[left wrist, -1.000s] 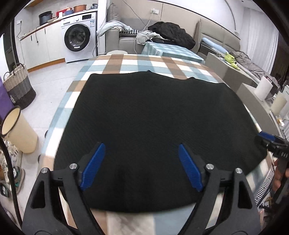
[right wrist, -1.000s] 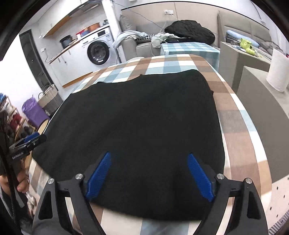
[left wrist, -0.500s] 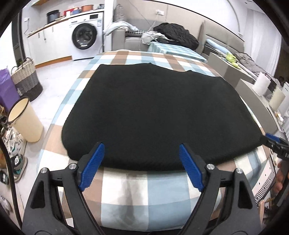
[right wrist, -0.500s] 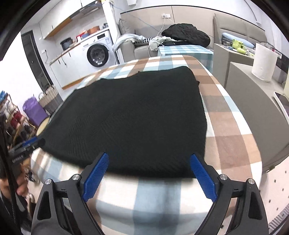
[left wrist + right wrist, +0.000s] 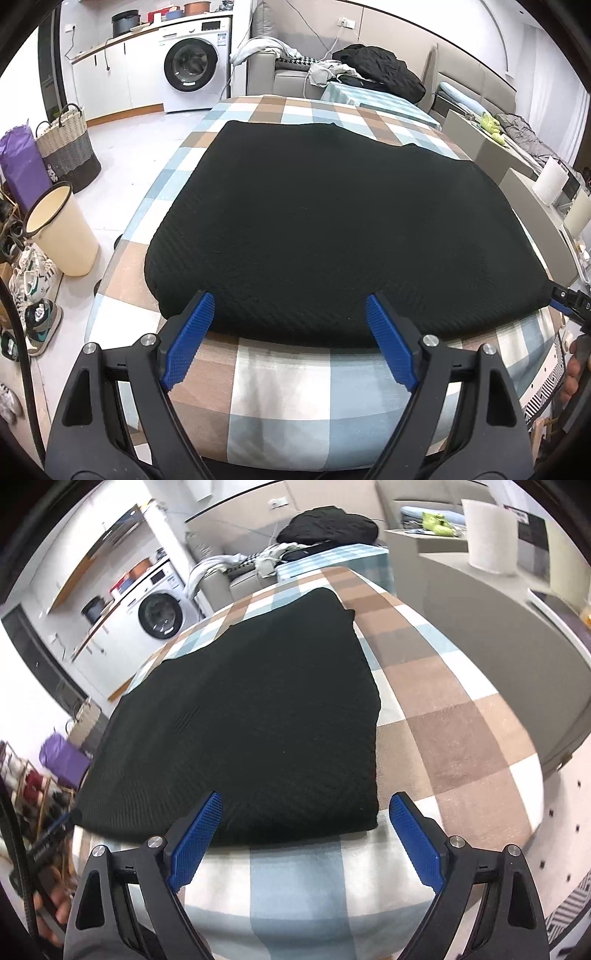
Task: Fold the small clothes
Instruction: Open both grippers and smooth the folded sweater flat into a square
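Observation:
A black knitted garment (image 5: 332,221) lies flat on the checked tablecloth (image 5: 295,387), its near hem towards me. My left gripper (image 5: 290,314) is open, its blue pads at the near hem towards the left corner, with nothing gripped. In the right wrist view the same garment (image 5: 251,720) shows its near right corner just left of the right pad. My right gripper (image 5: 306,812) is open over that hem, empty. Each gripper's tip shows at the edge of the other's view, held by a hand (image 5: 55,915).
The table (image 5: 461,746) ends just below both grippers. Left of it on the floor stand a cream bin (image 5: 62,232), a woven basket (image 5: 66,147) and shoes (image 5: 37,317). A grey counter (image 5: 498,627) with a paper roll (image 5: 487,535) runs along the right side.
Both grippers drew back from over the garment to its near hem, so the bare checked cloth now shows beneath them. The right gripper rolled, tilting its view. Both stayed open.

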Tool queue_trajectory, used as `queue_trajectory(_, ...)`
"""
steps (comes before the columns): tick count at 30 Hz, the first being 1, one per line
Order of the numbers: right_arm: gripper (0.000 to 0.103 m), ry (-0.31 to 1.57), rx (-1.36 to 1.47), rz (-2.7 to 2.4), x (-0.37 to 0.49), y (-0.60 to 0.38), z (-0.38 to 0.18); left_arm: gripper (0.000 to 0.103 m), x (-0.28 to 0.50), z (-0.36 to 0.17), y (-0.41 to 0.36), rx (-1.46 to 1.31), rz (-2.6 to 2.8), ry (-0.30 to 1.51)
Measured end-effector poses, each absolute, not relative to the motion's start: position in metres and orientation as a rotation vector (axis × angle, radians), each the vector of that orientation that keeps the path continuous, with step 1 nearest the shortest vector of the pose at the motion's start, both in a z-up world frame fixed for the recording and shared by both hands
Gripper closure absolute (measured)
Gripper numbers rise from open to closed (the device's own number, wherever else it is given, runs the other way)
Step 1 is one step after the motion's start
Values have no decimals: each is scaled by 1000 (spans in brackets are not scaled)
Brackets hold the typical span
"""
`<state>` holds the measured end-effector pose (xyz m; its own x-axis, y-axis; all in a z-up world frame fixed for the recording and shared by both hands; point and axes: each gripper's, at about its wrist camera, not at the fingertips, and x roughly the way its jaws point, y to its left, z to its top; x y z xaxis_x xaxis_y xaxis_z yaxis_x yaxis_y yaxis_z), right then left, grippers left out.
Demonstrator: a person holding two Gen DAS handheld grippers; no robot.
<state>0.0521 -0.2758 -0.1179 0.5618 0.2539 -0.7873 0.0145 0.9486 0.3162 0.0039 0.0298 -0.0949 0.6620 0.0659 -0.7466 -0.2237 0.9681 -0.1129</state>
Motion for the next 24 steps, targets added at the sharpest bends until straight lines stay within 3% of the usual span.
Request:
queue_trajectory(4,10,965,353,124,58,-273,-124,21,3,-96,39,-230,174,823)
queue_trajectory(7,16,962,392,93,60,-275,-127,21,4,-98,44,-235,181,826)
queue_trajectory(8,22,954,385,82,60,-276,-127,21,5,-98,45,-235,183,827)
queue_trajectory(10,44,953,354,34,61,-277,-127,21,5,-98,46,-235,183,829)
queue_trajectory(12,76,946,328,35,62,-277,-126,21,5,-99,47,-238,181,826)
queue_trajectory(14,90,917,275,56,60,-276,-117,21,6,-100,47,-237,187,827)
queue_trajectory(21,93,936,192,52,59,-282,-118,21,8,-105,52,-236,206,839)
queue_trajectory(24,79,936,235,73,60,-288,-114,21,10,-105,52,-236,212,844)
